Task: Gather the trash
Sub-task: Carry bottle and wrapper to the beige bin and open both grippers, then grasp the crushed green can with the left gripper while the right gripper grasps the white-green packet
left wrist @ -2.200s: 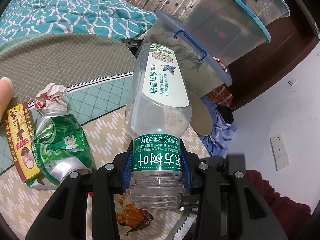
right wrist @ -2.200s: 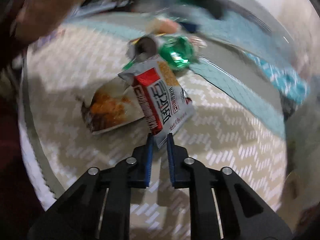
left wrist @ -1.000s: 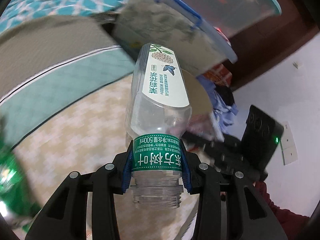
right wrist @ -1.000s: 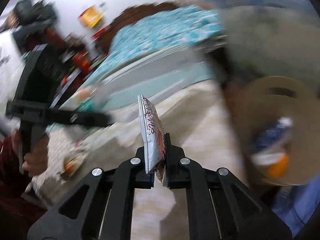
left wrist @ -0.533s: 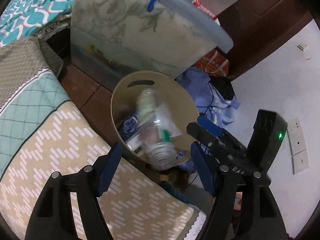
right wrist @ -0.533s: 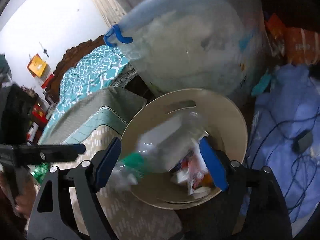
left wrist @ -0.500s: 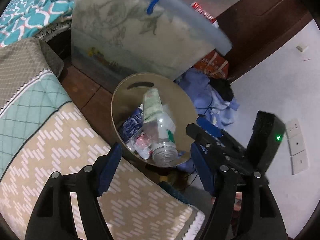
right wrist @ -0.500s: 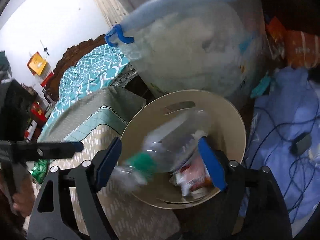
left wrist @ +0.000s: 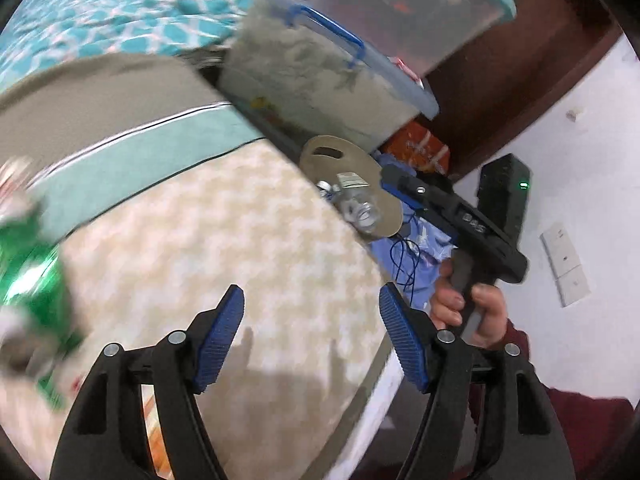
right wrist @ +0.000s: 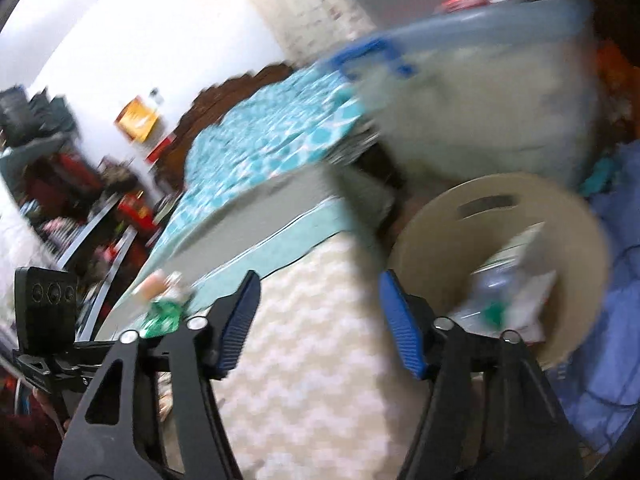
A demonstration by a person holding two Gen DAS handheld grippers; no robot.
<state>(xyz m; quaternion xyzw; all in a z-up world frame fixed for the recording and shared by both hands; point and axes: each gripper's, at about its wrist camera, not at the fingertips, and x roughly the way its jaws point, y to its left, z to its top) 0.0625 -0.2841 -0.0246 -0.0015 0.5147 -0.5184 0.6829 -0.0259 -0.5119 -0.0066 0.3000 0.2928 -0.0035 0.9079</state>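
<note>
My left gripper stands open over the beige patterned blanket; its jaws are closing with nothing between them. The round beige bin sits beyond the blanket's edge, and the clear plastic bottle lies inside it. My right gripper is open too, its jaws closing on nothing, just left of the bin, which holds the bottle and wrappers. A crushed green can lies blurred at the left of the blanket, also visible as a green can in the right wrist view.
Clear storage boxes with blue lids are stacked behind the bin. Blue cloth and cables lie on the floor beside it. A hand grips the right gripper's handle. A teal bedspread lies at the back, wall sockets at the right.
Both grippers opened and dropped the bottle and the snack packet into the bin. Both have since pulled back from it over the blanket, and the green can is in view again.
</note>
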